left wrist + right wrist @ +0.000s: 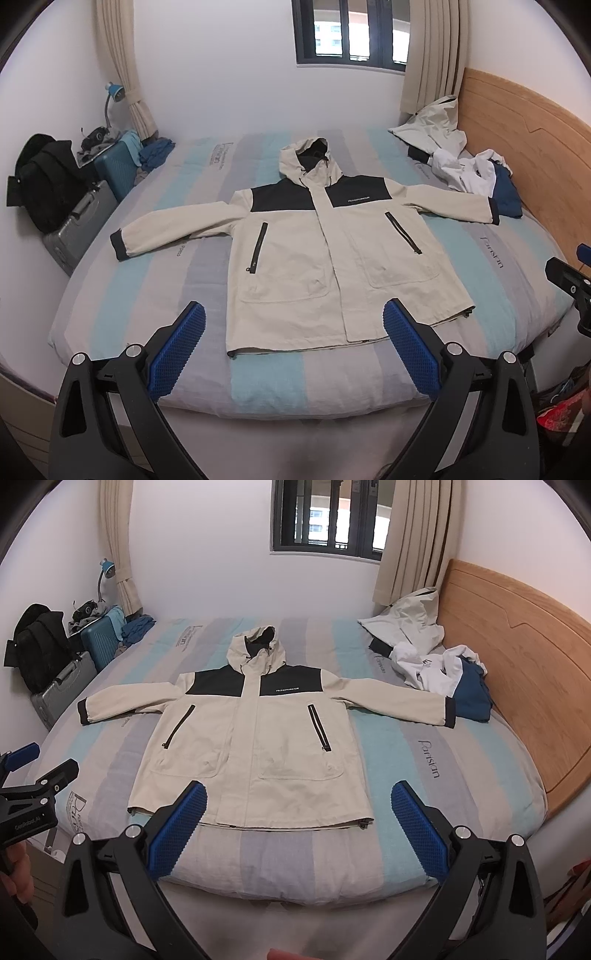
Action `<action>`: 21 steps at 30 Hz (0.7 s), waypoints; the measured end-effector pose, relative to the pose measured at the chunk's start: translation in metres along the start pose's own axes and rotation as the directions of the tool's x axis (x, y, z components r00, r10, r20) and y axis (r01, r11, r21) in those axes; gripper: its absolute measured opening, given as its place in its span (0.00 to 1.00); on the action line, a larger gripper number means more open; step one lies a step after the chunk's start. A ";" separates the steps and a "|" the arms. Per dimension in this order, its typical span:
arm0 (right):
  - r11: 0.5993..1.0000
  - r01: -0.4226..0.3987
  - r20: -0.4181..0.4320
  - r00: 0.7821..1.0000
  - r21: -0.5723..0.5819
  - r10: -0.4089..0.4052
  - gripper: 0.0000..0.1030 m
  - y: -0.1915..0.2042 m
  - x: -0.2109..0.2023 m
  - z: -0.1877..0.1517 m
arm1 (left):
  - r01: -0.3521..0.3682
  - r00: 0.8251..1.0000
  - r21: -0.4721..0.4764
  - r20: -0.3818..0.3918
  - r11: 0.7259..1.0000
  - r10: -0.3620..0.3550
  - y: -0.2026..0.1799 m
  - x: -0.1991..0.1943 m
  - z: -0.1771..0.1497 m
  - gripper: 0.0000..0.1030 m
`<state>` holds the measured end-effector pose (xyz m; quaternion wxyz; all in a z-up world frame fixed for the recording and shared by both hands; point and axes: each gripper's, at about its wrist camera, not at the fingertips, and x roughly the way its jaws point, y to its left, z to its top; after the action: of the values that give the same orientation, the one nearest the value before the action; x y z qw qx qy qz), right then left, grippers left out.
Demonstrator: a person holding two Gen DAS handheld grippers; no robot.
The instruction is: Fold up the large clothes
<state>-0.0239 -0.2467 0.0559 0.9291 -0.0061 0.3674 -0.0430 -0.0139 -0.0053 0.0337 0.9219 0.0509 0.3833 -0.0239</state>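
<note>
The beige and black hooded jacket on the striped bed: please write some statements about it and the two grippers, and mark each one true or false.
1. The beige and black hooded jacket lies spread flat with both sleeves out. True.
2. The left gripper holds the jacket's hem. False: its blue fingers are open and hold nothing.
3. The right gripper is open. True.
4. The jacket's hood points toward the cameras. False: it points toward the dark-framed window.
5. A pile of white and blue clothes lies near the wooden headboard. True.

jacket (317, 258) flat mid-bed (266, 380) | clothes pile (461, 166) right, by headboard (517, 122)
</note>
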 end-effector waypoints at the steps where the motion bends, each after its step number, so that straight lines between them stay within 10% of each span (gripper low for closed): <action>1: 1.000 0.001 -0.001 1.000 -0.002 -0.001 0.93 0.000 0.000 0.000 | 0.000 1.000 0.001 -0.001 1.000 0.000 0.000 0.000 0.000 0.92; 21: 1.000 -0.028 -0.030 0.999 -0.011 0.027 0.93 0.009 0.007 -0.005 | 0.018 1.000 -0.013 -0.009 1.000 -0.019 0.002 0.004 0.002 0.92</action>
<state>-0.0218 -0.2386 0.0476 0.9239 -0.0055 0.3816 -0.0282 -0.0098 -0.0032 0.0323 0.9202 0.0414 0.3880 -0.0296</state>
